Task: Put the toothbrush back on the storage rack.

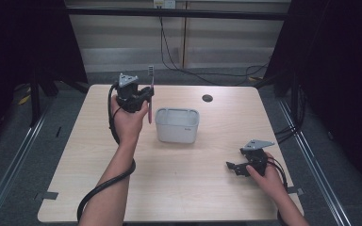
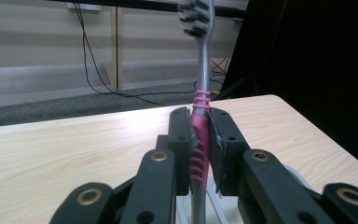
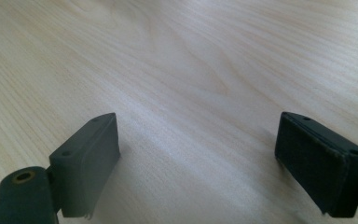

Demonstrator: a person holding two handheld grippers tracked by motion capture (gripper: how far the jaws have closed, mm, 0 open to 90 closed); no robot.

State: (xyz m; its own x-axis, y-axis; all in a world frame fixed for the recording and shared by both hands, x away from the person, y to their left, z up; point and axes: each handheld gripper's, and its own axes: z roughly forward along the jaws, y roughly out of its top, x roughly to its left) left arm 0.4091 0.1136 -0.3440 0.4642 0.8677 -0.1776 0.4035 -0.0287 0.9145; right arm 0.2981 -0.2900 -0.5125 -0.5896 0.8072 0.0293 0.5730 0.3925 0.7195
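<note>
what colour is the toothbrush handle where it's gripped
Pink, with a grey neck above; the toothbrush shows best in the left gripper view.

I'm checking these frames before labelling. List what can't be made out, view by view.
- High view: inside of the grey basket, hidden by its own near wall.
- Left gripper view: toothbrush bristle head cut off by the top edge; lower handle hidden between the left gripper fingers.
- High view: right gripper fingers too small and dark to tell apart.
</note>
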